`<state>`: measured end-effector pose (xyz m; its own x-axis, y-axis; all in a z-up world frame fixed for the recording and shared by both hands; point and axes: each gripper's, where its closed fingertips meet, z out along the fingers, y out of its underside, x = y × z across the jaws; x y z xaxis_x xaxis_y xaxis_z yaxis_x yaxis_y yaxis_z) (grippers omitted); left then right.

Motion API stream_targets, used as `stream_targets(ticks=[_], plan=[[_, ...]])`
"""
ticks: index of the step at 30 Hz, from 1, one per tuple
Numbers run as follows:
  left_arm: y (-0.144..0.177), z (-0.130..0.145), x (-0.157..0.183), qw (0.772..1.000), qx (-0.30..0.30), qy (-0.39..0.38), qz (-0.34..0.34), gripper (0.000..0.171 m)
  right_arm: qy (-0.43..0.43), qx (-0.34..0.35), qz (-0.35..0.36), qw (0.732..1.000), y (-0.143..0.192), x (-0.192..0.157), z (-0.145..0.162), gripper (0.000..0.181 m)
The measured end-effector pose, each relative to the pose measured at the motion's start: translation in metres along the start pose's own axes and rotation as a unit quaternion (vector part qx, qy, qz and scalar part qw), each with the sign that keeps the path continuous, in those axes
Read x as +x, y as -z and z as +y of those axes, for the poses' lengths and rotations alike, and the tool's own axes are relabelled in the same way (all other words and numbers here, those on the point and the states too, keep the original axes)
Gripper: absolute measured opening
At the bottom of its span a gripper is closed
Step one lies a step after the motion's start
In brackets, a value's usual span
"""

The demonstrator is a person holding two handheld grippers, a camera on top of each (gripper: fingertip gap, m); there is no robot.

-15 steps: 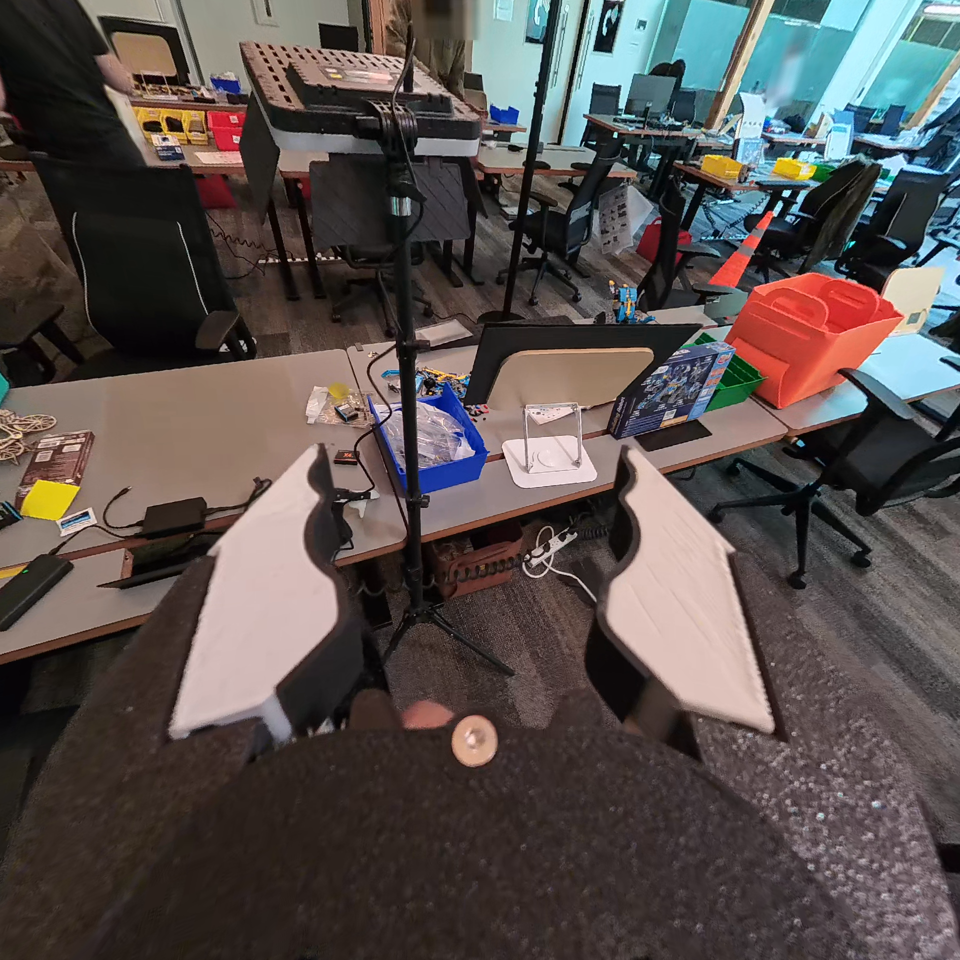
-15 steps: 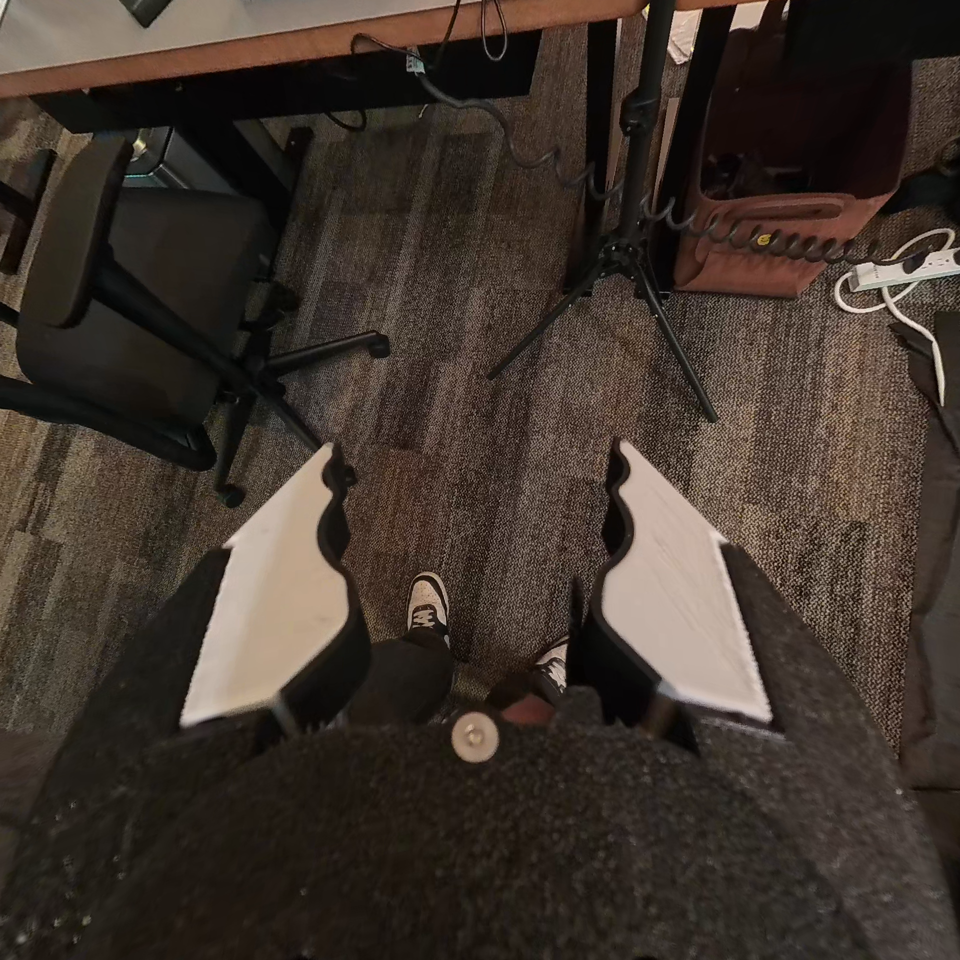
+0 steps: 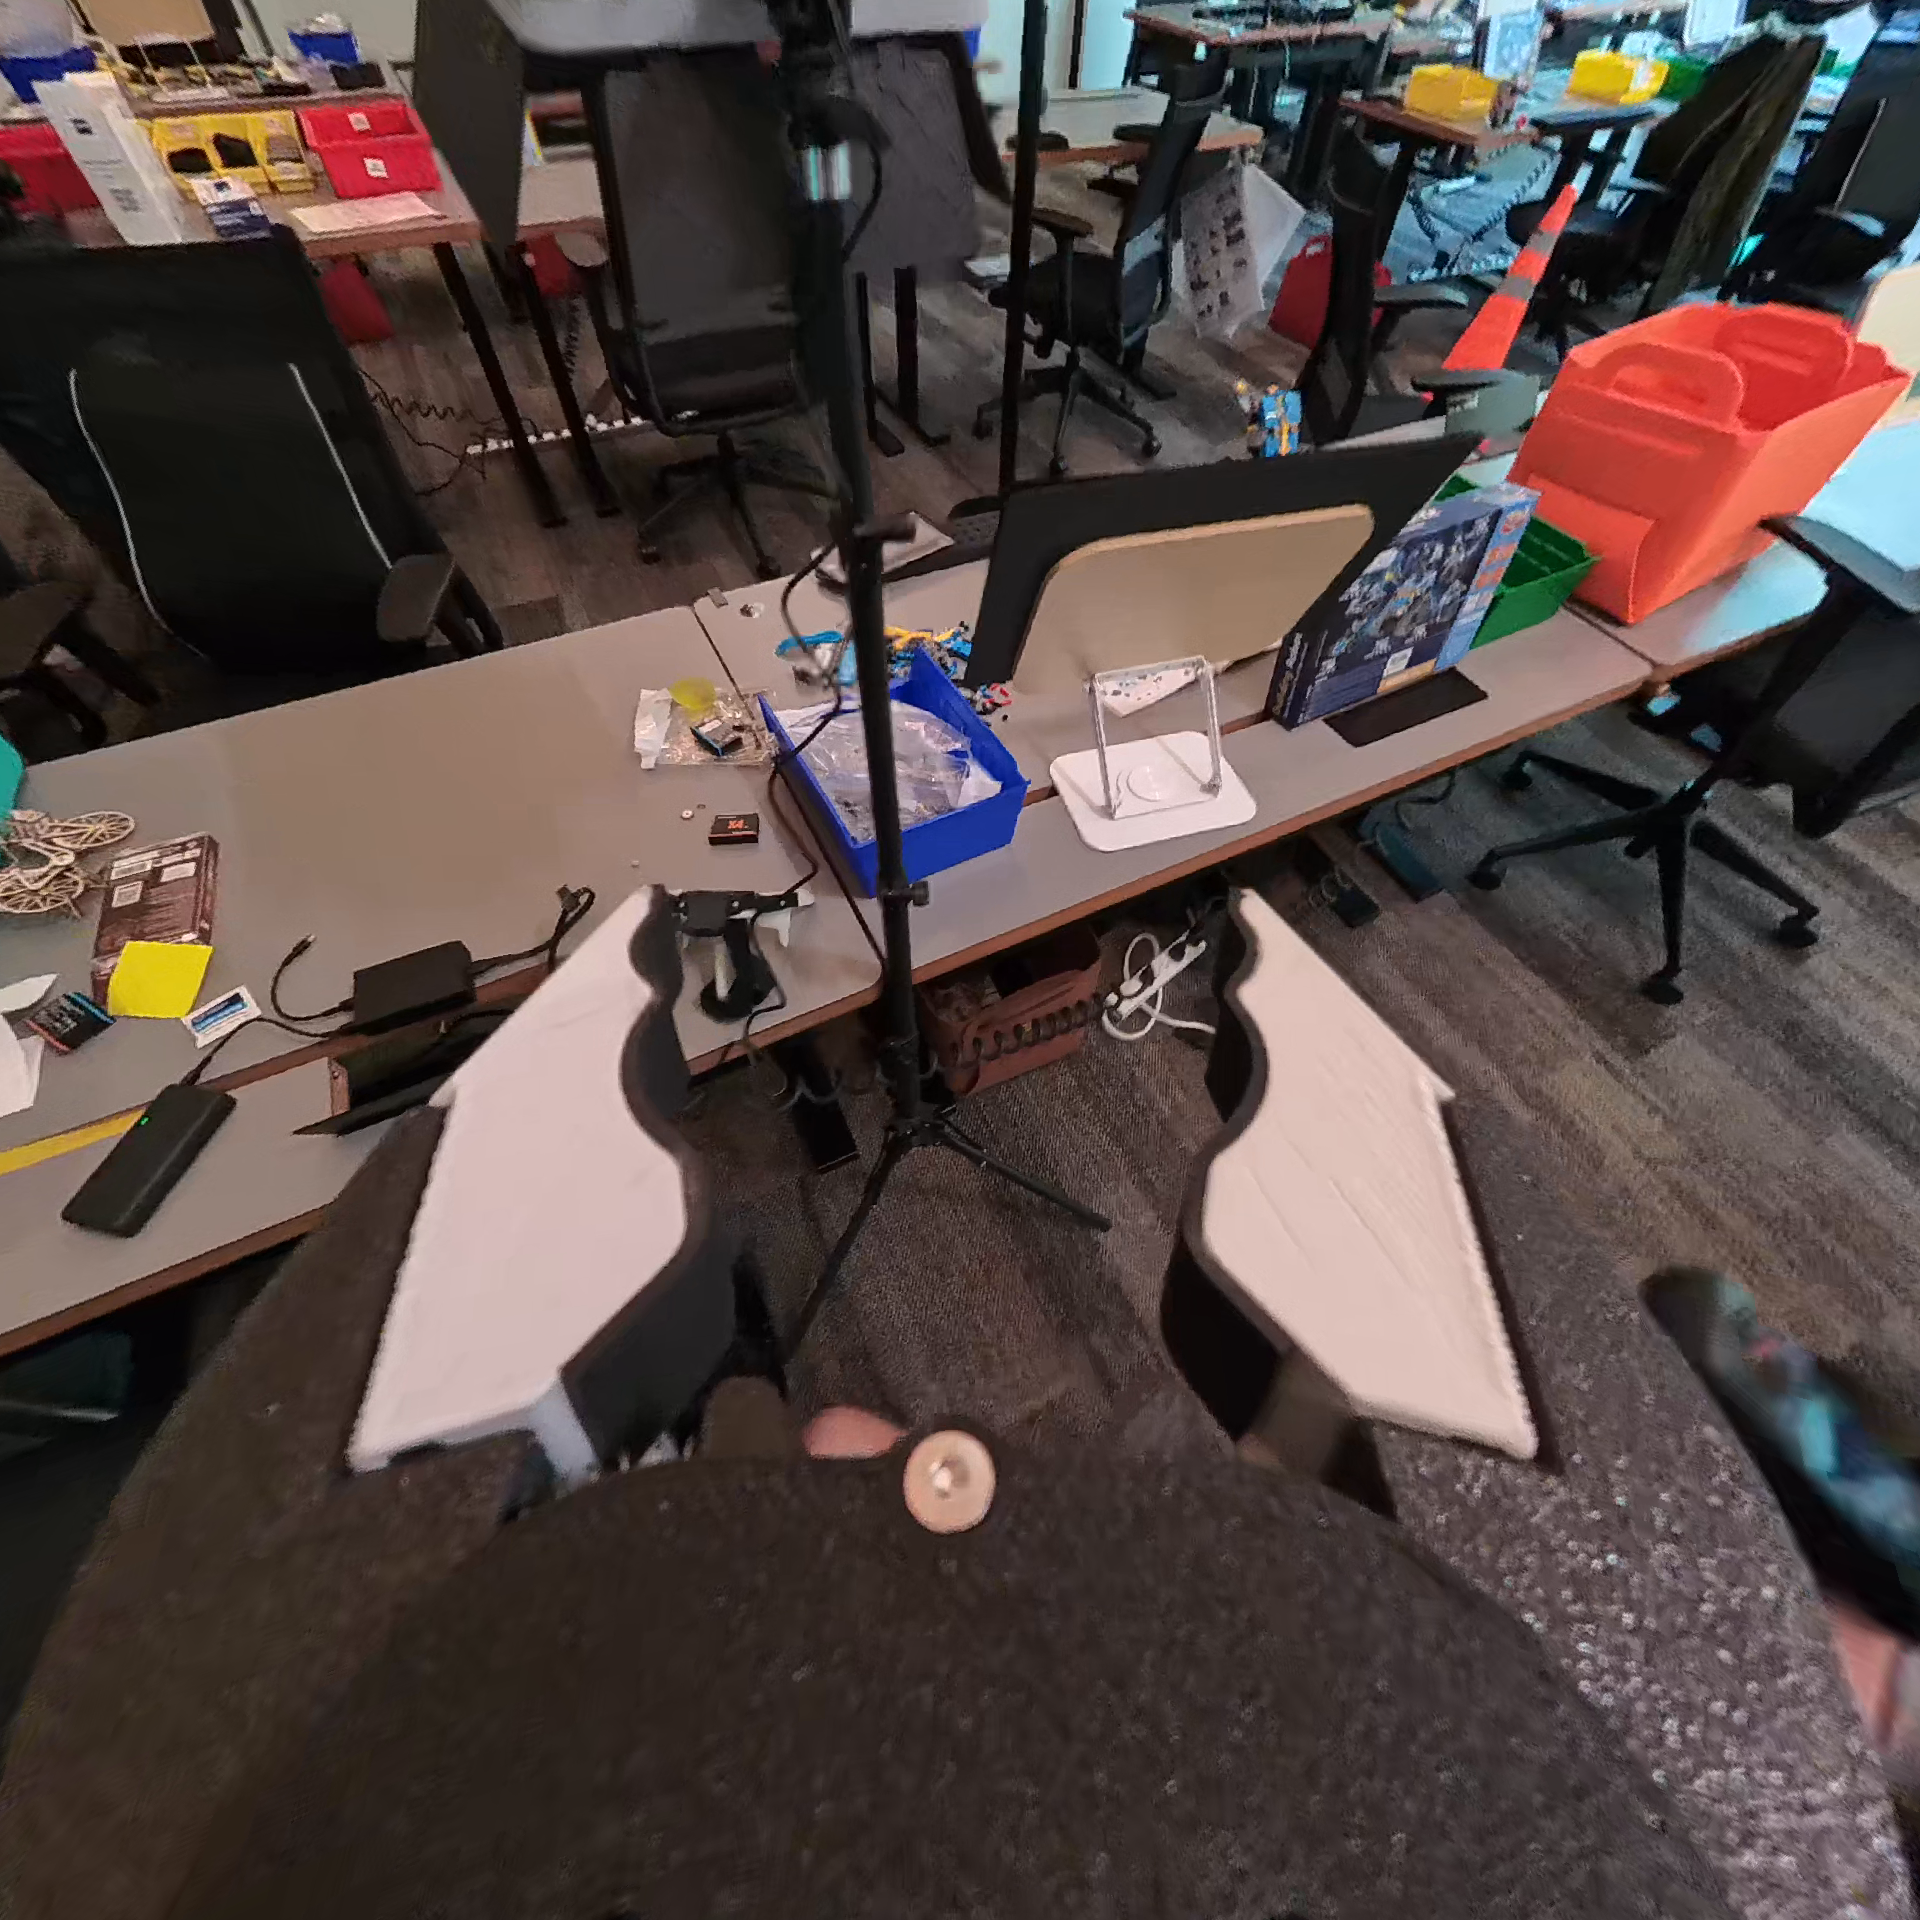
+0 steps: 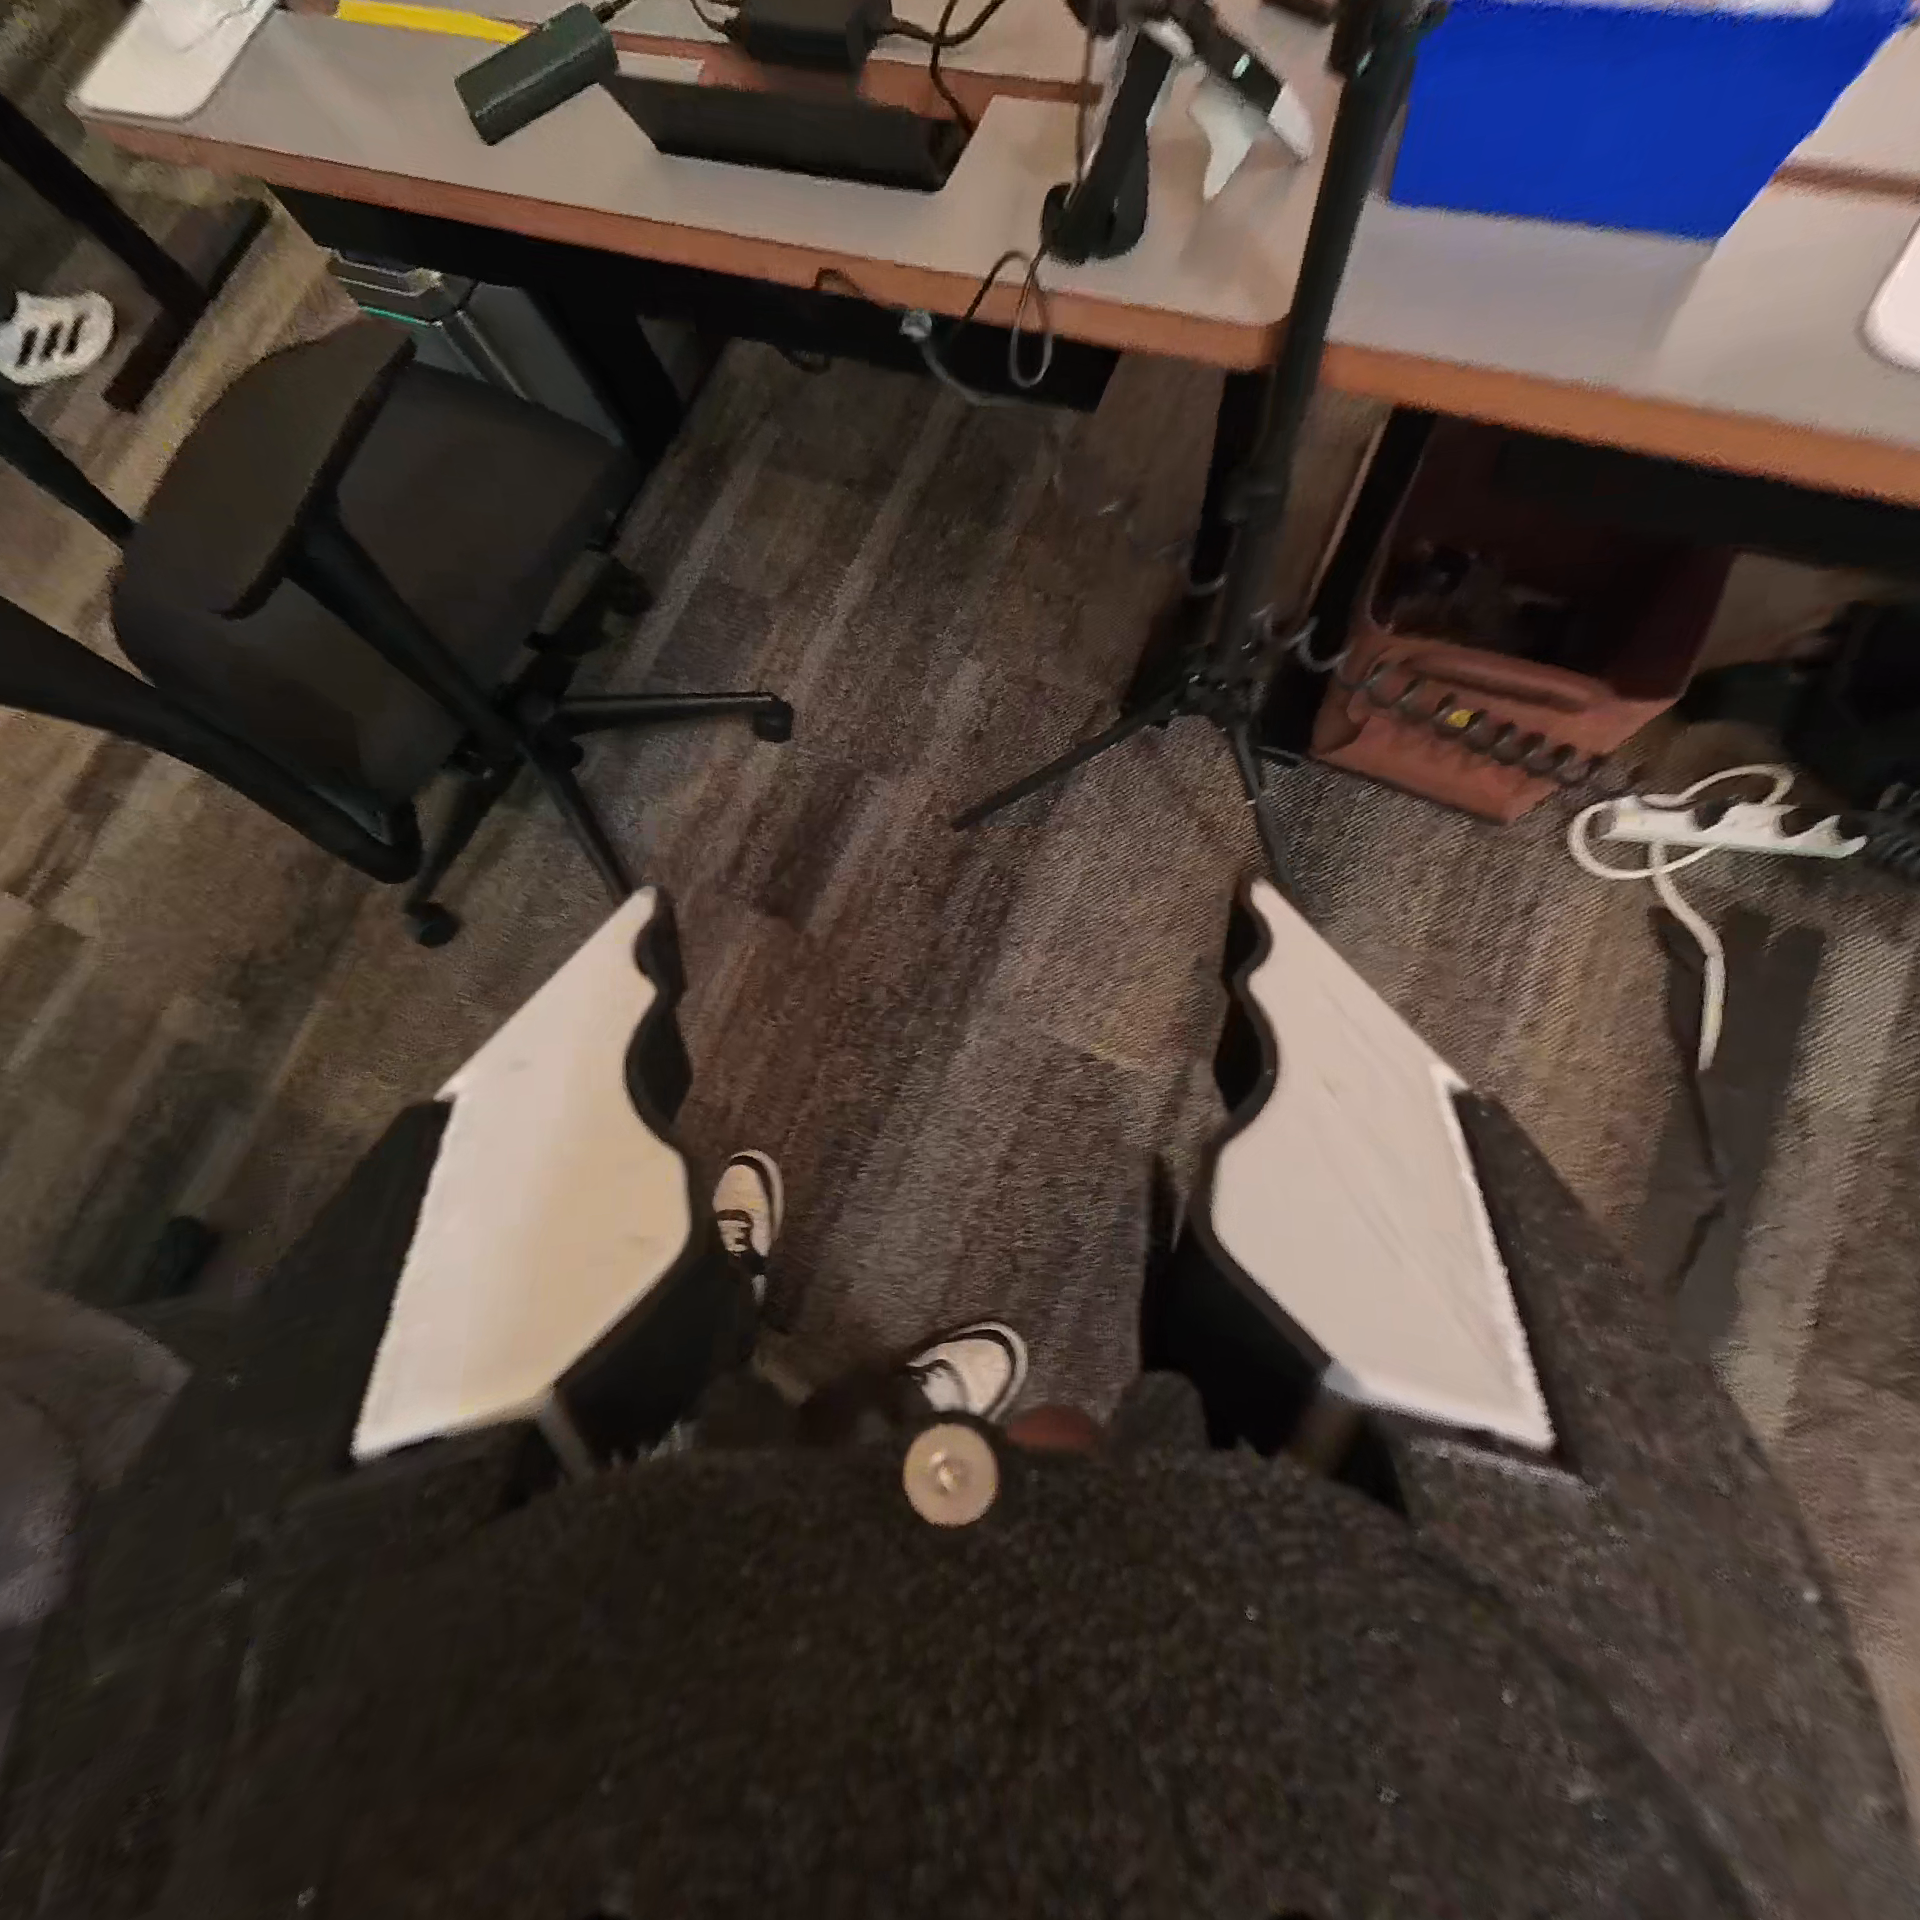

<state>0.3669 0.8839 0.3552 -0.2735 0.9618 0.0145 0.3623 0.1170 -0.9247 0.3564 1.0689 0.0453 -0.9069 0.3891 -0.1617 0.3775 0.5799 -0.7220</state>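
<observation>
**Printed surfaces, wording withheld**

Print showed on a blue box [image 3: 1403,613] standing on the desk [image 3: 416,769], a brown packet [image 3: 156,899], a small black block [image 3: 734,828] and a white carton [image 3: 109,156]; none is copied here.

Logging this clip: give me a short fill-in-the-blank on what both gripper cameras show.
1. Both the left gripper and the right gripper are ____.
2. The bin holding clear plastic bags is ____.
3. The right gripper hangs over the ____, above two shoes.

Missing: open; blue; carpet
</observation>
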Motion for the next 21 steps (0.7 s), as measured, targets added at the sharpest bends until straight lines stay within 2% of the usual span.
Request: stream_targets(ticks=[5,10,15,21], plan=[[0.003,0.035,-0.048,1.000,-0.023,0.012,-0.016,0.104,0.025,-0.001,0.027,0.999,0.037,0.054,-0.035,0.104],[0.006,0.083,-0.096,0.998,-0.034,-0.008,-0.045,0.106,0.043,0.007,0.035,0.998,0.072,0.076,-0.083,0.108],[0.001,0.159,-0.096,0.998,-0.067,0.007,0.016,0.108,0.048,0.037,0.029,0.998,0.108,0.078,-0.149,0.112],[-0.011,0.240,-0.055,0.992,-0.096,0.000,0.082,0.106,0.072,0.054,-0.004,0.996,0.137,0.055,-0.223,0.115]])
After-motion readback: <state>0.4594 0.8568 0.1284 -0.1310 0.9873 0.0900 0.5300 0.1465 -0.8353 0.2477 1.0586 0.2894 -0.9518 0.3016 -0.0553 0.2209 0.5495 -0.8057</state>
